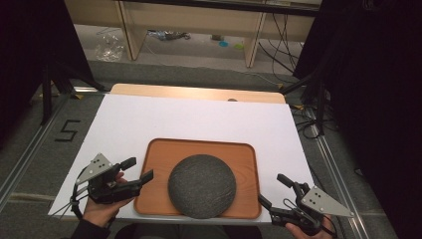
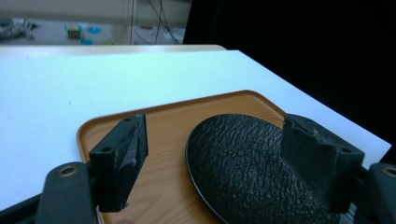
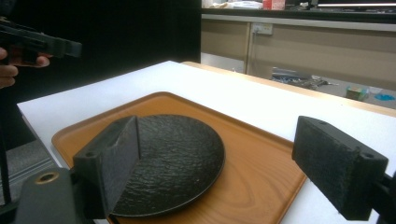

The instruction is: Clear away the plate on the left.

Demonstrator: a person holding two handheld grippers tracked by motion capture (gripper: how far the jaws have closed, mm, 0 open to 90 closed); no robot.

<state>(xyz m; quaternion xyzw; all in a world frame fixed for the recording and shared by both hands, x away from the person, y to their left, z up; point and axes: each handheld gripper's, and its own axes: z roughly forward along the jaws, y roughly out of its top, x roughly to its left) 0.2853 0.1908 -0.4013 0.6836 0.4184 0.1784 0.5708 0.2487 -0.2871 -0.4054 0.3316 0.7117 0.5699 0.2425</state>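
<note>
Two released claws, left claw (image 1: 138, 170) and right claw (image 1: 273, 189), flanking tray (image 1: 159, 149) edges (plate (image 1: 202, 185) untouched).

Left tool view: plate (image 2: 247, 163) near rim cut off at bottom edge, right side partly hidden behind a jaw. Right tool view: a jaw hides plate's left part. High view: hands cropped at bottom edge; floor items beyond worktop (image 1: 199, 119) too small to ID.

a round dark plate (image 1: 202, 185) with a rough, pebbled black surface lies flat and empty on a wooden tray (image 1: 159, 154). it sits toward the tray's near edge, roughly centred. the tray is rectangular with rounded corners and a raised rim.
</note>
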